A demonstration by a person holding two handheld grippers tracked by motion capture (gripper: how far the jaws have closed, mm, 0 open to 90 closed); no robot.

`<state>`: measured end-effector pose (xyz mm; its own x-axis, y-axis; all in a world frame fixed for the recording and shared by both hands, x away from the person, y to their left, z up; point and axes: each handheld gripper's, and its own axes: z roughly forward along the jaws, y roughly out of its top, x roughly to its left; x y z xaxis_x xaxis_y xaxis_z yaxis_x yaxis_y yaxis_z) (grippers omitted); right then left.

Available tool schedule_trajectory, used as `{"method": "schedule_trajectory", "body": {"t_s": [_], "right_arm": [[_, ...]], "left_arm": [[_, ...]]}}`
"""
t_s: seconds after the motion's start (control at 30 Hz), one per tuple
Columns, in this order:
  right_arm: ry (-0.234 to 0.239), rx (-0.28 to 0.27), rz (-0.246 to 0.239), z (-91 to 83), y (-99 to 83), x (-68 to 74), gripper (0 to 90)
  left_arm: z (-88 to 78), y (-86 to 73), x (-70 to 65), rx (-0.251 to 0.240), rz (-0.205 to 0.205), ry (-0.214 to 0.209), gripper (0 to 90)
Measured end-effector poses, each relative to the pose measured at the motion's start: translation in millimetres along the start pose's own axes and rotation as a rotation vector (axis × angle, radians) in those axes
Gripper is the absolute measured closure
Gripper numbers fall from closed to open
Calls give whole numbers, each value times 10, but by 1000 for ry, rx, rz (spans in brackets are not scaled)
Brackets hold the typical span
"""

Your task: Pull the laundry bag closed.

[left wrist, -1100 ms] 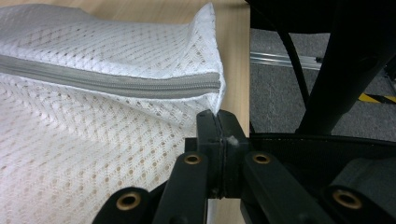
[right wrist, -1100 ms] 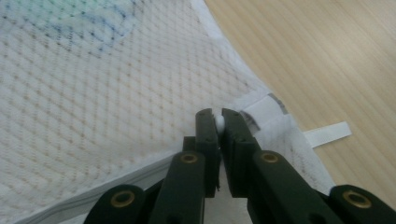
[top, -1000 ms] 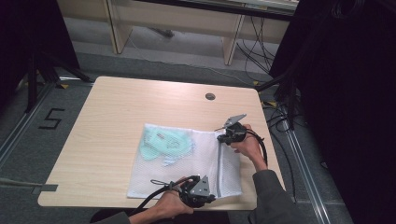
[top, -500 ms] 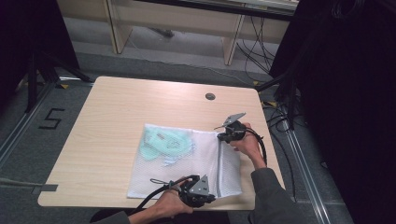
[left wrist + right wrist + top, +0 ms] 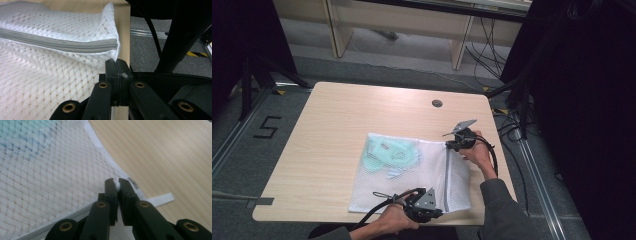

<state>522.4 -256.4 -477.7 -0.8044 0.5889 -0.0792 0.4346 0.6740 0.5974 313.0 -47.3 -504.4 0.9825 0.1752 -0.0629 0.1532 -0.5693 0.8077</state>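
White mesh zippered laundry bag (image 5: 412, 175) lower centre of frame; left gripper (image 5: 116, 65) clenched on its corner, right gripper (image 5: 116, 185) clenched on white zipper pull (image 5: 117, 185).

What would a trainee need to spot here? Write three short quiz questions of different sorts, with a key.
1. True or false: the grey zipper of the white mesh bag is closed along the stretch seen in the left gripper view.
2. What colour is the garment inside the bag?
3. The right gripper is at which of the bag's corners: A near right, B far right, C far left?

Key:
1. True.
2. Pale green.
3. B. It is shut on the bag's far right corner; the left gripper is shut on the near right corner.
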Motion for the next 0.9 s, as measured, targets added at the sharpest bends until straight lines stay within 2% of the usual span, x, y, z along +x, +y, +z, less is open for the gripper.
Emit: {"method": "schedule_trajectory", "body": {"t_s": [0.23,0.27,0.33,0.37,0.4,0.43,0.5,0.53,0.57,0.63,0.73,0.77,0.9], "right_arm": [[2,-2,-13,28,17,2,863],[-16,-4,-10,36,19,8,863],[-7,8,-23,10,23,-9,863],[-26,-9,-11,33,18,1,863],[-26,-9,-11,33,18,1,863],[-5,2,3,20,18,7,863],[-15,3,9,29,26,18,862],[-19,5,11,30,27,21,862],[-24,-1,4,35,28,14,863],[-22,0,9,40,27,17,862],[-37,-24,-14,47,31,-6,862],[-30,-17,1,44,38,13,862],[-27,-18,-17,59,40,13,861]], "left_arm": [[-13,-4,14,-12,-29,-15,894],[-13,-4,14,-12,-29,-15,894],[-14,-4,18,-21,-35,-10,894],[-14,-4,18,-21,-35,-10,894],[-20,-4,26,-11,-28,-10,894],[-11,-6,19,-14,-27,-5,894],[1,-17,28,4,-4,11,893],[11,-24,27,-10,-27,5,892],[11,-27,36,-8,-31,5,892],[8,-25,49,-10,-34,4,891],[0,-27,64,-8,-34,10,890],[4,-30,60,-12,-39,9,889],[17,-32,63,-6,-37,9,885]]}}
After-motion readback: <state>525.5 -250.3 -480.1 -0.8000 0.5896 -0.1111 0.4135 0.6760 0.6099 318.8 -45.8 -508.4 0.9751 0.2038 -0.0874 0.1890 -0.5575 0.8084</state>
